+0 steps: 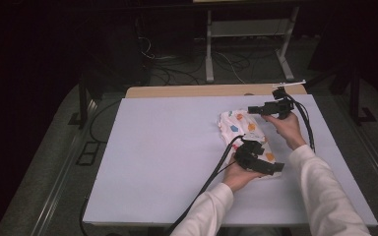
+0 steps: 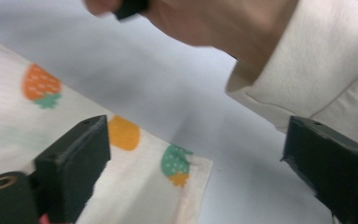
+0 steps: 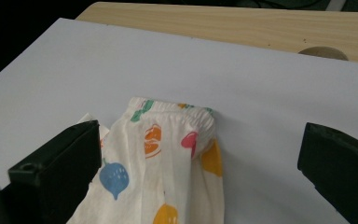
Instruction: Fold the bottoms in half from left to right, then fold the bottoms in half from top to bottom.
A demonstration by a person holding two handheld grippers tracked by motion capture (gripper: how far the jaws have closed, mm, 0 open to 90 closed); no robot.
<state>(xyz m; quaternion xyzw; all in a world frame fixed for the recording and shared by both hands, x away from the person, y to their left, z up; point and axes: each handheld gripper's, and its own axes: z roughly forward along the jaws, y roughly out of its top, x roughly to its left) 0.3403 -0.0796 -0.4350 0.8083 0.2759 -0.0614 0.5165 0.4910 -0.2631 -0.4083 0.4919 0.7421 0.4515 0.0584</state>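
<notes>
One pale grey table top (image 1: 157, 157) amid dark, cable-strewn floor (image 1: 177, 73)

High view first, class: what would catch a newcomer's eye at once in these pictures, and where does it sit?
The white garment printed with bright fruit shapes stands out, lying folded right of centre on the pale table. The left gripper is over its near end and the right gripper over its far end, both with jaws wide apart and nothing pinched. In the right gripper view its gathered waistband faces away.
</notes>
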